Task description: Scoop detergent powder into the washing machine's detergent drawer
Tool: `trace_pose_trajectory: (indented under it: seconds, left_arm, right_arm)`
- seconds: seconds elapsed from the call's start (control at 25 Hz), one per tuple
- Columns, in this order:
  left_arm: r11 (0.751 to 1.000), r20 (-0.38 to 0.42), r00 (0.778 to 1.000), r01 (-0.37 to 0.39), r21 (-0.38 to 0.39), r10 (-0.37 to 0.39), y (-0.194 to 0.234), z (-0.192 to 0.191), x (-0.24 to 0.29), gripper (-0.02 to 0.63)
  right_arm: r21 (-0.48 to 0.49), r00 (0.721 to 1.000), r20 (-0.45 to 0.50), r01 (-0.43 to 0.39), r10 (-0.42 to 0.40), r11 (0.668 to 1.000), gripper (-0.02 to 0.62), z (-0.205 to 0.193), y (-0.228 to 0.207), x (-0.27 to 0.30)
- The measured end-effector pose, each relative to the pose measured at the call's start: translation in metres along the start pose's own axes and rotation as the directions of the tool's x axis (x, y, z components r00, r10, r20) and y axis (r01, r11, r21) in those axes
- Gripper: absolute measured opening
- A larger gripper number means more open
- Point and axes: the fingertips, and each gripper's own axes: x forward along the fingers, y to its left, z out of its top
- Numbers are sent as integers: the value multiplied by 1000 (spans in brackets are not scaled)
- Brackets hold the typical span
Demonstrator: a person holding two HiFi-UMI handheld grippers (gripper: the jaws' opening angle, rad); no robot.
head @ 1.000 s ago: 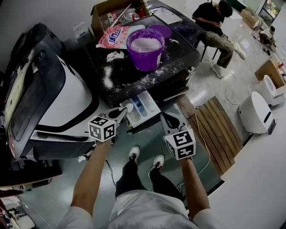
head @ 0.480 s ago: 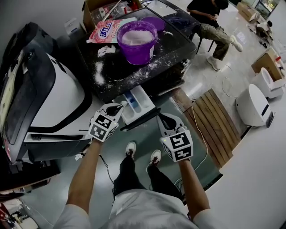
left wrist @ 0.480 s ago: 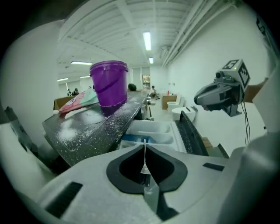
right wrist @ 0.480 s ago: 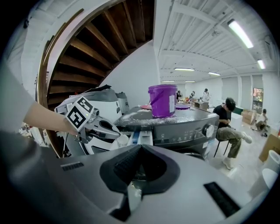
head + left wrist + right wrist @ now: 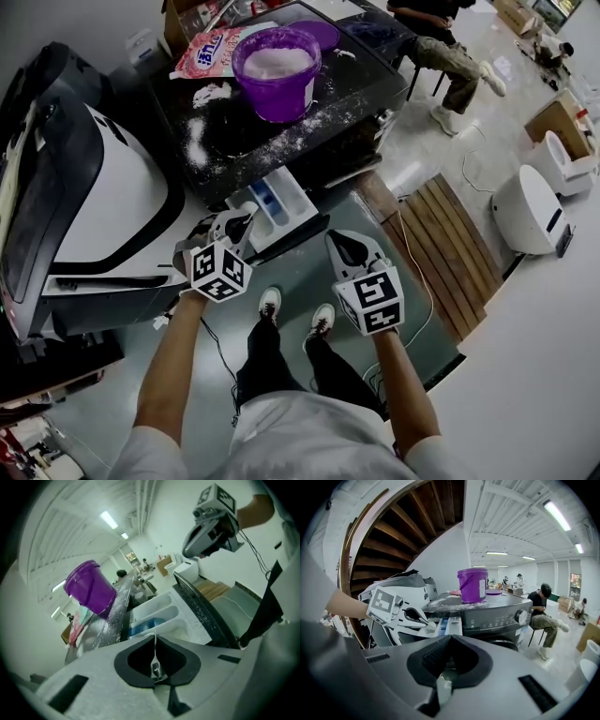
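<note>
Beside the detergent drawer (image 5: 274, 208), closed left tool (image 5: 236, 228), farther back than before.

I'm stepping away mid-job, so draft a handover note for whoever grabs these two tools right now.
Left tool: shut on a thin white strip, maybe a scoop handle, beside the open drawer.
Right tool: shut, empty, right of the drawer.
Bucket of powder and detergent bag sit on the washer; spilled powder there.
Done: drawer open. To do: scoop powder into it; I can't tell if any is in yet.
</note>
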Motion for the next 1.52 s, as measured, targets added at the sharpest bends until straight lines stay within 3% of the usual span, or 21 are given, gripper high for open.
trace_pose_trajectory:
  seconds: [0.12, 0.28, 0.44, 0.6, 0.84, 0.92, 1.0, 1.08, 1.16, 1.4, 1.52]
  left_arm:
    - [991, -10, 998, -56, 121, 57, 1, 4, -1, 14]
    - [970, -16, 994, -103, 218, 109, 3, 8, -3, 14]
    - [927, -33, 985, -147, 346, 169, 4, 7, -5, 14]
    - [914, -15, 980, -179, 364, 198, 7, 10, -8, 14]
    - [916, -1, 980, -186, 356, 200, 12, 14, -11, 14]
    - [923, 4, 981, -185, 337, 195, 12, 15, -11, 14]
    - [945, 3, 985, -167, 280, 173, 9, 14, -9, 14]
    - [978, -8, 993, -116, 171, 120, 4, 7, -6, 14]
    - [995, -11, 997, -73, 66, 73, 0, 1, -6, 14]
    - [998, 43, 997, -59, -33, 60, 0, 7, -23, 14]
    - [984, 125, 990, -48, -174, 70, 16, 18, -41, 14]
  right_arm:
    - [-7, 1000, -5, 0, 0, 1000, 6, -3, 1, -2]
    - [-7, 1000, -7, 2, -2, 1000, 6, -6, 1, -3]
    - [-4, 1000, -7, 4, -4, 1000, 6, -7, 1, -4]
    - [2, 1000, -12, 11, -11, 1000, 6, -9, -1, -6]
    - [6, 1000, -11, 13, -13, 1000, 6, -9, 0, -7]
    - [6, 1000, -16, 12, -12, 1000, 6, -9, 0, -9]
    - [5, 1000, -24, 13, -13, 1000, 6, -9, -2, -10]
    - [9, 999, -29, 17, -17, 1000, 6, -6, -4, -10]
    - [17, 999, -31, 27, -26, 1000, 6, -2, -5, -11]
    - [37, 996, -23, 83, -83, 996, 6, 21, -4, -26]
    - [53, 992, 2, 129, -130, 990, 6, 44, -7, -36]
